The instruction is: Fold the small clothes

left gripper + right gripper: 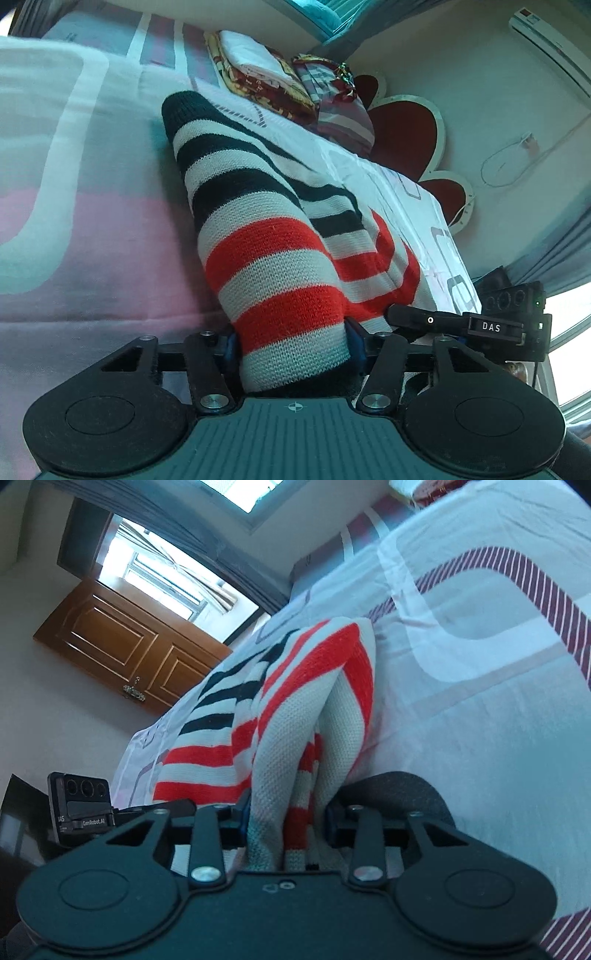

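A knitted sweater (255, 221) with black, white and red stripes lies stretched over the bed sheet (92, 221). My left gripper (293, 349) is shut on its red-and-white striped end, which fills the gap between the blue pads. My right gripper (286, 821) is shut on a bunched fold of the same sweater (295, 716), lifted off the bed sheet (480, 701). The other gripper's body shows at the lower right of the left wrist view (495, 326) and at the lower left of the right wrist view (83, 805).
Folded fabrics (266, 79) are stacked at the far end of the bed by a red and white headboard (410, 136). A wooden door (129, 646) and a window (166, 579) stand beyond the bed edge.
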Demonstrator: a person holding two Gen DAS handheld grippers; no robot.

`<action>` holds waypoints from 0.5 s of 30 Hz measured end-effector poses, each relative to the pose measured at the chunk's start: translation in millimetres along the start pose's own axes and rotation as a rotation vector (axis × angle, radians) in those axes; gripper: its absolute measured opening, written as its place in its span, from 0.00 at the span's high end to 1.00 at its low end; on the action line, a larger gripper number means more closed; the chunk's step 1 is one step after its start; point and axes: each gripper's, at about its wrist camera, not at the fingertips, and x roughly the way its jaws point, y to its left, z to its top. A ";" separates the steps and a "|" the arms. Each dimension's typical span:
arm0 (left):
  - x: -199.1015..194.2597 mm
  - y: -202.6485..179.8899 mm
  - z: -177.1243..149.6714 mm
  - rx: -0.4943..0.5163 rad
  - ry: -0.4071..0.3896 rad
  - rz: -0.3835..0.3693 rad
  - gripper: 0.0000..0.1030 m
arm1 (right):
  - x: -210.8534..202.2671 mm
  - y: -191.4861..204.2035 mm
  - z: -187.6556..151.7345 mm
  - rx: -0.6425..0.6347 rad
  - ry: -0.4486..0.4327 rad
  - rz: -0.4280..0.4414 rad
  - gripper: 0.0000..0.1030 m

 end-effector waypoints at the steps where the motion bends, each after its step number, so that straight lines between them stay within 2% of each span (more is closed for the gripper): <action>1: -3.1 -1.5 0.1 0.005 -0.002 0.002 0.50 | -3.5 1.9 -1.1 -0.002 -0.010 0.002 0.67; 8: -32.3 -29.3 3.4 0.086 -0.010 0.011 0.51 | -23.9 33.8 2.0 -0.063 -0.029 0.006 0.67; 15: -85.6 -46.5 -0.3 0.130 -0.052 0.023 0.51 | -37.1 76.3 -1.5 -0.123 -0.038 0.004 0.67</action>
